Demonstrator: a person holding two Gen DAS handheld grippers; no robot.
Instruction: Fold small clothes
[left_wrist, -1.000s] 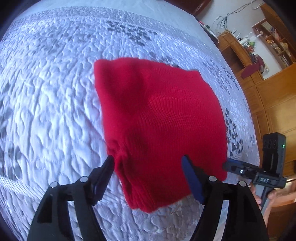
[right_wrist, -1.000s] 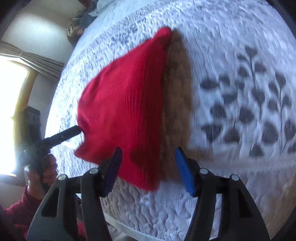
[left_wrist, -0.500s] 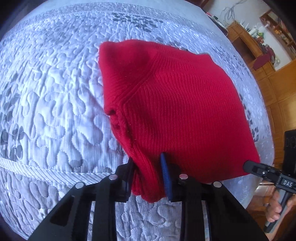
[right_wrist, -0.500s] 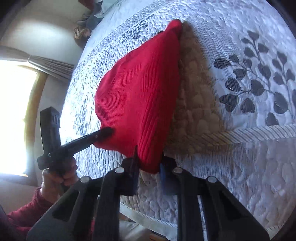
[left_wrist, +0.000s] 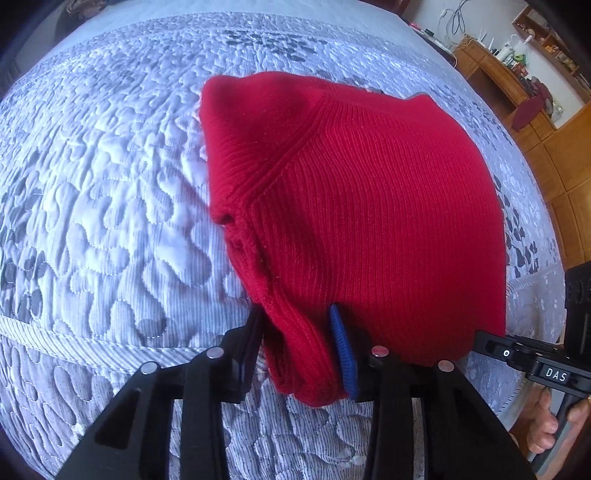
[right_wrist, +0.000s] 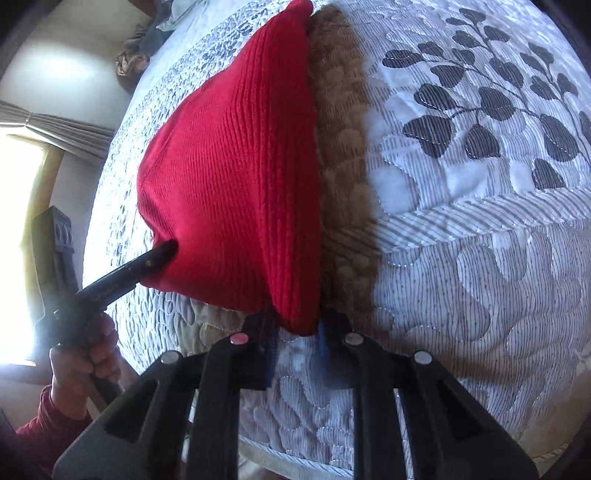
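Observation:
A red ribbed knit garment (left_wrist: 362, 206) lies folded on the quilted bed; it also shows in the right wrist view (right_wrist: 236, 177). My left gripper (left_wrist: 299, 339) is shut on its near left corner, with bunched fabric between the fingers. My right gripper (right_wrist: 295, 328) is shut on the near right corner. The right gripper also shows in the left wrist view (left_wrist: 524, 358) at the garment's right corner, and the left gripper shows in the right wrist view (right_wrist: 147, 262) at the left corner. The near edge is held a little above the bed.
The grey-and-white quilted bedspread (left_wrist: 110, 192) with dark leaf prints (right_wrist: 480, 110) covers the bed. Wooden cabinets and shelves (left_wrist: 517, 66) stand to the right. A window with curtain (right_wrist: 37, 147) is to the left, and crumpled clothes (right_wrist: 147, 40) lie at the far end.
Both grippers moved in from open around the garment's near corners and closed on them. The near edge has since lifted slightly and the fabric is pulled tauter.

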